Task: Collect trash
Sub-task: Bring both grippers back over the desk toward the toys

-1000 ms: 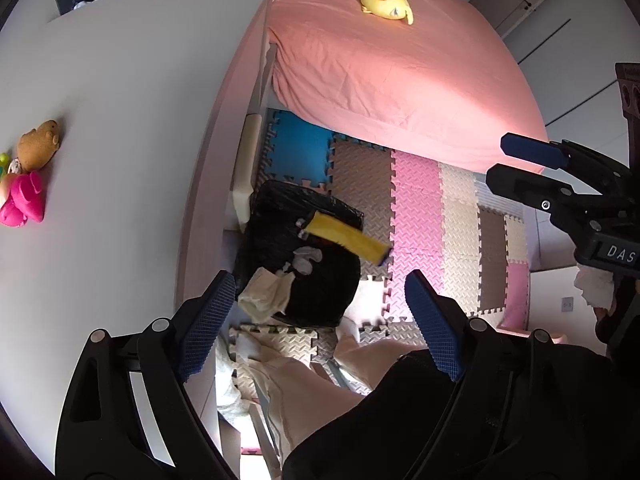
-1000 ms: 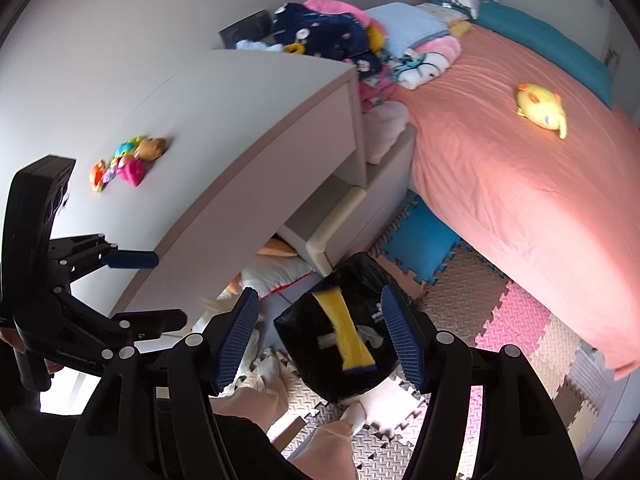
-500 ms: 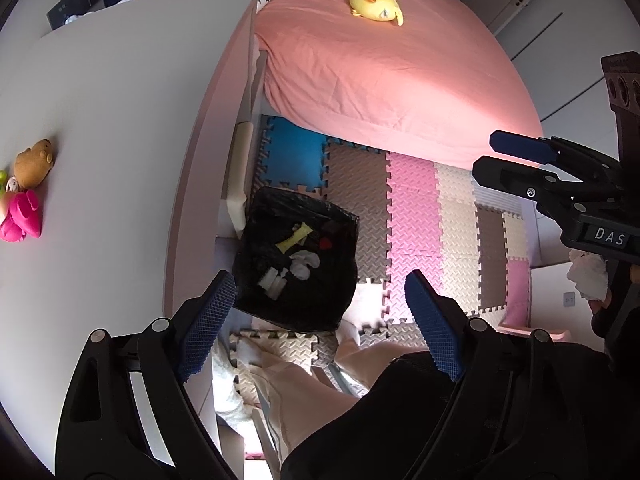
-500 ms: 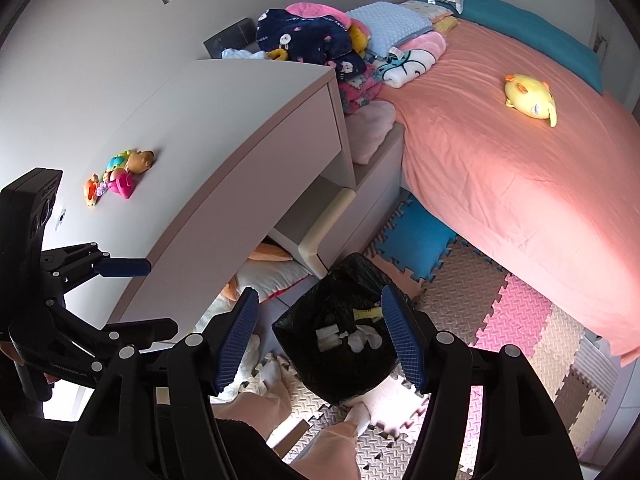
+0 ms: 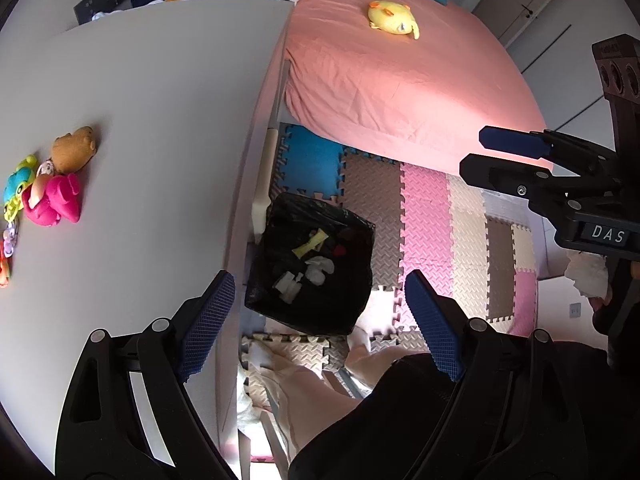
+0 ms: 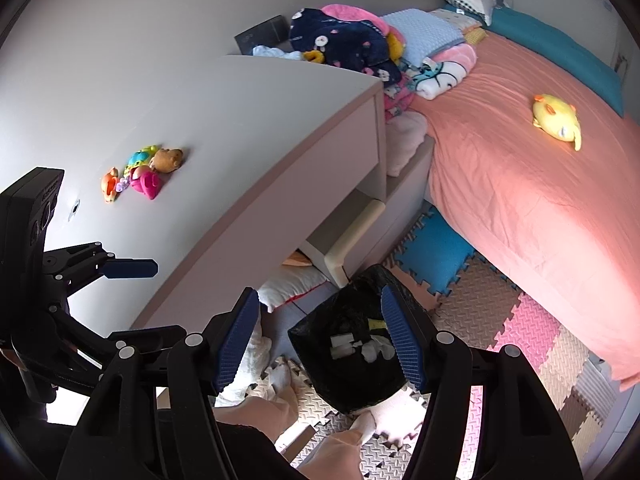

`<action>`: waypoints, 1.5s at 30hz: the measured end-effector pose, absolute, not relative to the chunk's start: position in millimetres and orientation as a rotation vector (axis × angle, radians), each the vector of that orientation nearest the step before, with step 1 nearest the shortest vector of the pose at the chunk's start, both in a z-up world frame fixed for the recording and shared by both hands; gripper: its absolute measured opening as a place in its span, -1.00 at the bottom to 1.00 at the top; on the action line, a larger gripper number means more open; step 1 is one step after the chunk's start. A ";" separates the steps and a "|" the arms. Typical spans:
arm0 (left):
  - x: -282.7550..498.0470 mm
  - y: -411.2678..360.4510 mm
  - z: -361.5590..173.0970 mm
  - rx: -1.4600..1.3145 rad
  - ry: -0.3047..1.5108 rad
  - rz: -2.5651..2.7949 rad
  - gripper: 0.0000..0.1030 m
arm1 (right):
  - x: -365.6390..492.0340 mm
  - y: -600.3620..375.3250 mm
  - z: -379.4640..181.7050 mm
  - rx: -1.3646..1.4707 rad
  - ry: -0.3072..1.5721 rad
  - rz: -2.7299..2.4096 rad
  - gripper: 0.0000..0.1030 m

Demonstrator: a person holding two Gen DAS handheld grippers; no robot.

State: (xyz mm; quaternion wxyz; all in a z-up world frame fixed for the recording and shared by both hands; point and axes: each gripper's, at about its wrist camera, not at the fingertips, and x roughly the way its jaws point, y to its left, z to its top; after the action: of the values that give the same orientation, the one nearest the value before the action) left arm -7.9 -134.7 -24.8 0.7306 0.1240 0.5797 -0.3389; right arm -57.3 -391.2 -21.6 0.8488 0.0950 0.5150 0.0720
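Observation:
A black-lined trash bin (image 5: 352,236) stands on the foam floor mats beside the desk, directly below both grippers. Inside it lie a yellow wrapper (image 5: 310,243) and crumpled white tissues (image 5: 320,268). My left gripper (image 5: 320,310) hangs high above the bin, open, with nothing between its blue pads. My right gripper (image 6: 320,336) is also above the bin (image 6: 304,340), open and empty; the wrapper (image 6: 376,324) and tissues (image 6: 374,350) show between its fingers far below. Each gripper appears at the edge of the other's view: the right gripper (image 5: 496,156) and the left gripper (image 6: 138,300).
The grey desk (image 5: 160,120) on the left carries small toys (image 5: 60,188). A pink bed (image 5: 400,92) with a yellow plush (image 5: 392,20) fills the right. Coloured foam mats (image 5: 428,216) cover the floor. The person's legs (image 5: 312,392) are just below the bin. Folded clothes (image 6: 352,44) lie behind the desk.
A second ago the yellow wrapper and a tissue were falling above the bin; now they lie inside it. Both grippers stay open, with both views shifted a little.

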 end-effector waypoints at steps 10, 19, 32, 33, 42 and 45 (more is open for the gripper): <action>8.1 -92.7 -22.0 0.224 1.269 -0.665 0.63 | -23.1 -340.8 -13.7 0.143 1.087 0.245 0.26; 23.9 -55.9 -23.5 0.169 1.275 -0.589 0.63 | 4.2 -293.4 -13.5 0.100 1.106 0.313 0.26; 44.1 -1.3 -28.4 0.080 1.279 -0.480 0.63 | 35.5 -229.0 -17.8 0.027 1.138 0.401 0.26; 45.6 3.6 -28.7 0.074 1.277 -0.474 0.63 | 37.6 -223.9 -18.4 0.018 1.141 0.408 0.26; 69.7 39.7 -30.7 0.008 1.257 -0.369 0.63 | 58.3 -187.6 -31.1 -0.039 1.166 0.451 0.26; 80.0 47.9 -32.7 -0.003 1.250 -0.326 0.63 | 66.3 -176.5 -35.7 -0.050 1.173 0.462 0.26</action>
State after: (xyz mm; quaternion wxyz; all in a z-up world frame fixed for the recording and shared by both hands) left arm 80.0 47.9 -32.7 0.7985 -0.0016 0.5825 -0.1518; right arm 66.3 -176.5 -35.7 0.8075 -0.0234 0.5483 0.2161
